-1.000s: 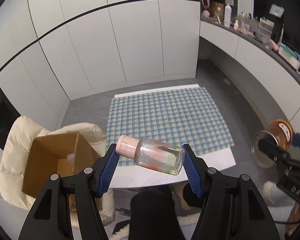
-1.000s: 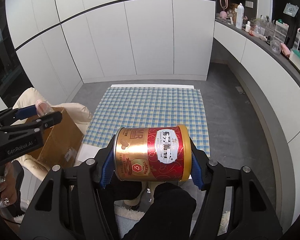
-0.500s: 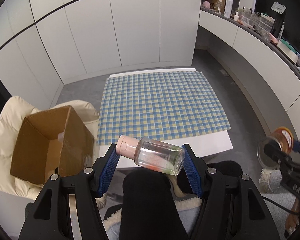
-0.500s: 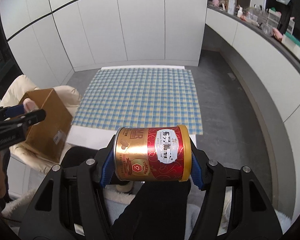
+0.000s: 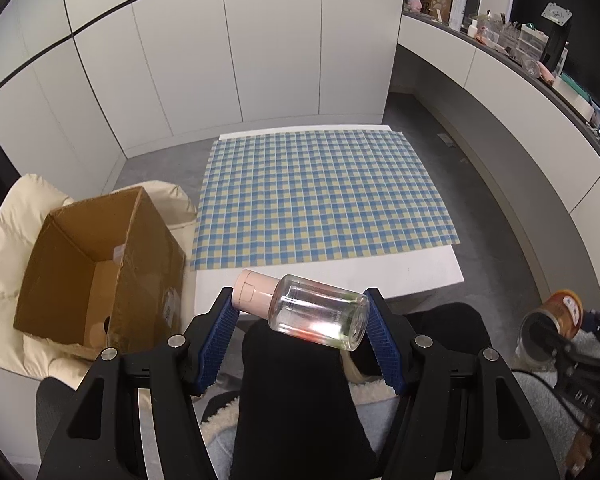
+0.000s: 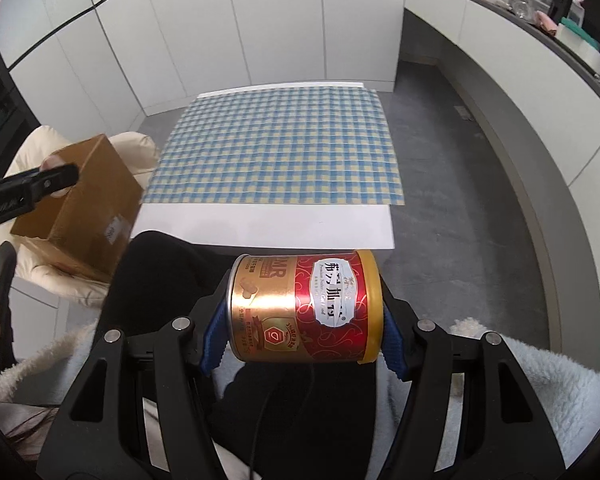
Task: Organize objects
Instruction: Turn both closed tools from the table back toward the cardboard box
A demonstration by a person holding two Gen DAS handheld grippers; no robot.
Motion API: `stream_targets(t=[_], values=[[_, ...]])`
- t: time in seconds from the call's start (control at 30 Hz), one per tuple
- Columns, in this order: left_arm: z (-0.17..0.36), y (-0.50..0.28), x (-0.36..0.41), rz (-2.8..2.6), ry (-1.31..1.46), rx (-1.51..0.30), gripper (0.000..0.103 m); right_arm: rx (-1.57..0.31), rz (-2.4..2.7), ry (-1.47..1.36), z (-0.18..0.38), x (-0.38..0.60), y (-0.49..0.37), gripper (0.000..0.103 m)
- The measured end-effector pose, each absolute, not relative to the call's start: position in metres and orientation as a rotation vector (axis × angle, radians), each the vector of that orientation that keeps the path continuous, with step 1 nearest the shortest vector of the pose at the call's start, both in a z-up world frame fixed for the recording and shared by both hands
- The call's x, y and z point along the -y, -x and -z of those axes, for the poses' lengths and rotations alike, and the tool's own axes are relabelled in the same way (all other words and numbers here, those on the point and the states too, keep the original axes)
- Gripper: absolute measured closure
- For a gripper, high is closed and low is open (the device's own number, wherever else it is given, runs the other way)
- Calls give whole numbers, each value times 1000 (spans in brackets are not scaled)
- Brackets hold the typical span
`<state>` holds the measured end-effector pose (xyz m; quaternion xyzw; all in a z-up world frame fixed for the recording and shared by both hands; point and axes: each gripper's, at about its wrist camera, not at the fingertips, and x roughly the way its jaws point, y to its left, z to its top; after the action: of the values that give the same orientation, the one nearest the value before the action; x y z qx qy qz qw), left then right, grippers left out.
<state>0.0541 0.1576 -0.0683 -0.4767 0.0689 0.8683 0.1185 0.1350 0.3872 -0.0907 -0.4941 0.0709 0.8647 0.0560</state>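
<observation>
My left gripper (image 5: 302, 314) is shut on a clear bottle (image 5: 320, 317) with a pink cap, held sideways between the blue pads above a person's dark-clad lap. My right gripper (image 6: 302, 308) is shut on a red and gold can (image 6: 306, 306), also lying sideways between its pads. In the left wrist view the can (image 5: 556, 326) shows at the far right in the other gripper. In the right wrist view the left gripper's black finger (image 6: 32, 186) reaches in at the left, in front of the cardboard box (image 6: 80, 196).
A low white table (image 5: 340, 276) with a blue-and-yellow checked cloth (image 5: 320, 204) lies ahead. An open cardboard box (image 5: 92, 264) rests on a cream cushioned chair (image 5: 8, 236) at the left. White cabinets stand behind; a cluttered counter (image 5: 520, 52) runs along the right.
Both grippers have sunk and drawn back toward the person's lap, so the table and box now sit farther ahead in view. Both still hold their objects as before.
</observation>
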Motion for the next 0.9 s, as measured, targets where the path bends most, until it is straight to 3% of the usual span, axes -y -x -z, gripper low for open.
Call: stream_targets(t=[0.9], values=[[68,-51,-85,-2637,1445,-55,39,-111,-2707,1504,78,-364,-114,38]])
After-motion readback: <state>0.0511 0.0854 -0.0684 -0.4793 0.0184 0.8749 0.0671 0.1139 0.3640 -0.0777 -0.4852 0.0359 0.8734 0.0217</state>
